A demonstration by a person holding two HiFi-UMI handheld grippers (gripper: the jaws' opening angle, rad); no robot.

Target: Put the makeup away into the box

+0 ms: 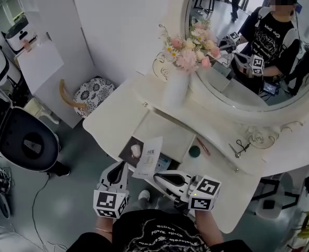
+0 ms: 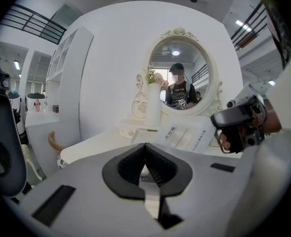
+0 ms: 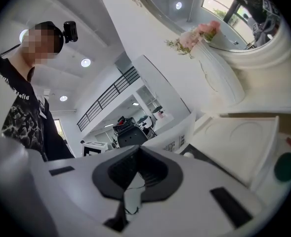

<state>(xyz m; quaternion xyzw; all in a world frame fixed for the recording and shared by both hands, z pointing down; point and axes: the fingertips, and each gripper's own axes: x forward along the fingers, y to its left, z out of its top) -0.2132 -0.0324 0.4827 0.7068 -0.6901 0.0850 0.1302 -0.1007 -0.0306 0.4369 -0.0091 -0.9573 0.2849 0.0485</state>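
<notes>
- The left gripper [image 1: 120, 166] is held with its jaws pressed together on nothing.
- The right gripper [image 1: 157, 178] is closed, apparently on a printed leaflet [image 1: 150, 159] above the open box [image 1: 126, 156].
- A pink makeup item [image 1: 136, 150] is seen in the box.
- A green round item [image 1: 194, 151] is seen on the vanity table [image 1: 112, 114] nearby.

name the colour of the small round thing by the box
The round thing is dark green; head view.
</notes>
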